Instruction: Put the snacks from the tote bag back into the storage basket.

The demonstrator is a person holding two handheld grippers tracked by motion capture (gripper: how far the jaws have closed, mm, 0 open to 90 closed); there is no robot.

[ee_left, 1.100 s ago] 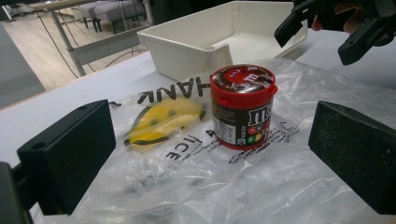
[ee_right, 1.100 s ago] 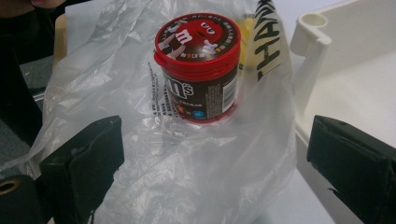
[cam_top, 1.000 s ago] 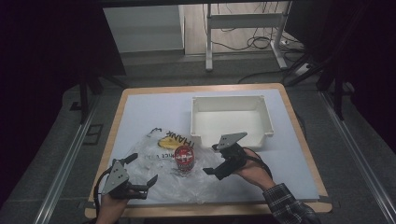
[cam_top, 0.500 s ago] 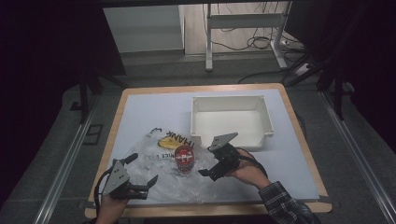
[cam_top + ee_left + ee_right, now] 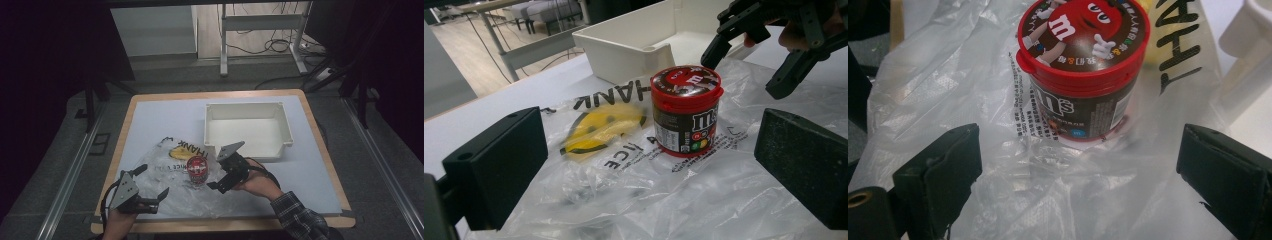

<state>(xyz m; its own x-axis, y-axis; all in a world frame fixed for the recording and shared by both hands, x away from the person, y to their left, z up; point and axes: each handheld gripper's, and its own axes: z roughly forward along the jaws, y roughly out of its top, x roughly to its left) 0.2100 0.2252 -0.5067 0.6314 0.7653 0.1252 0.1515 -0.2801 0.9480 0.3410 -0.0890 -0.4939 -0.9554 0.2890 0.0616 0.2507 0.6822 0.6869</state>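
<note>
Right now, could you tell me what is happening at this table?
A person works with a hand-held gripper in each hand. A red-lidded M&M's candy tub stands upright on a clear plastic bag lying flat on the table, near a white bin. The right hand-held gripper, jaws open, is close beside the tub without gripping it. The left hand-held gripper, also open, hovers over the bag's near edge.

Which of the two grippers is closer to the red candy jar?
The right gripper, open beside the candy jar. The left gripper, also open, sits farther away at the plastic bag's near edge.
</note>
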